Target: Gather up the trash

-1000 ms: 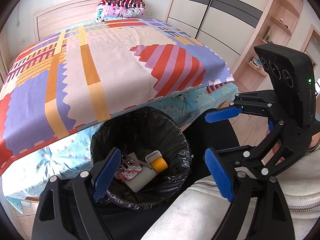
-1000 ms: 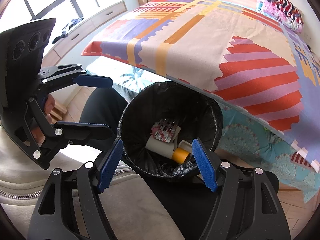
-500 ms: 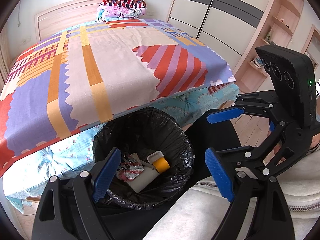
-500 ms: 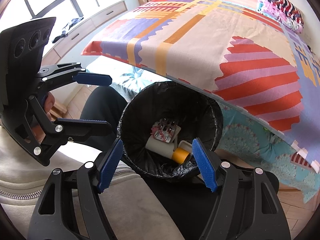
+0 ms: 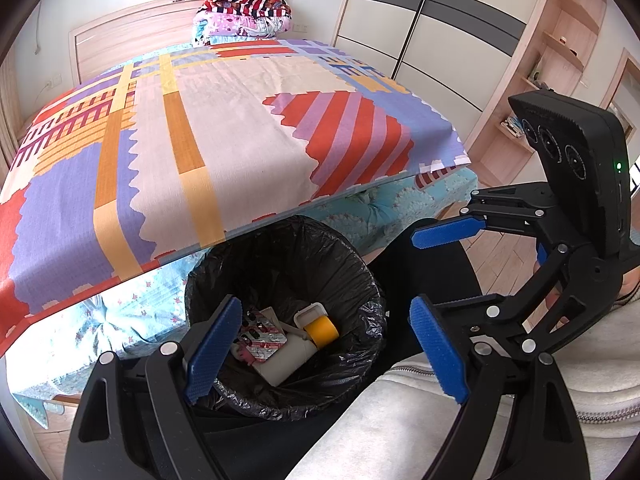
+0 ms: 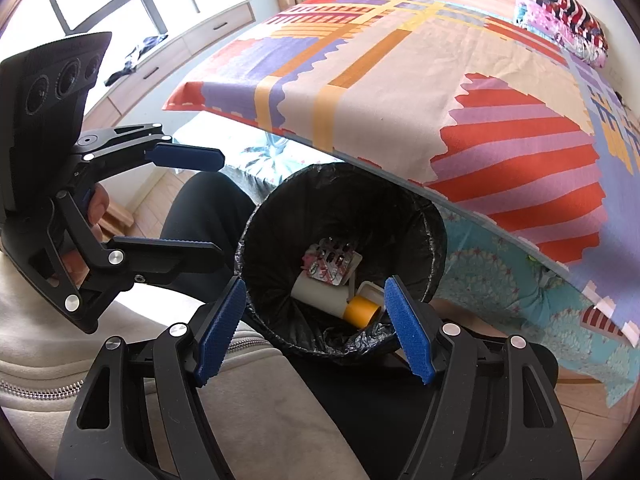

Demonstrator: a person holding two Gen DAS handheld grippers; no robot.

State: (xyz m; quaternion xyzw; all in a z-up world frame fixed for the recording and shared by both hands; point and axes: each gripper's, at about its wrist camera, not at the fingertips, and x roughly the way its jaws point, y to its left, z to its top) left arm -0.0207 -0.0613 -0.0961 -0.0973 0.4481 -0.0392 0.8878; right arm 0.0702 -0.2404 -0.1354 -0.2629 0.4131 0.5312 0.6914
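Note:
A bin with a black liner (image 5: 360, 280) (image 6: 434, 236) stands by the bed's foot. Inside lie a white bottle with a yellow cap (image 5: 320, 330) (image 6: 360, 309) and a red-and-silver pill blister (image 5: 262, 338) (image 6: 330, 262). My left gripper (image 5: 326, 346) is open and empty, held just above the bin's near rim; it also shows at the left of the right wrist view (image 6: 200, 204). My right gripper (image 6: 316, 330) is open and empty above the bin's near rim; it also shows at the right of the left wrist view (image 5: 434, 272).
A bed with a patchwork cover (image 5: 224, 128) (image 6: 400, 80) fills the view behind the bin, with folded bedding (image 5: 244, 14) at its head. A wardrobe (image 5: 432, 32) and shelves (image 5: 560, 52) stand right. A window bench (image 6: 160, 64) is left. My lap lies below the grippers.
Both grippers stay open over the bin. The left wrist view has shifted very slightly; nothing in the bin has moved.

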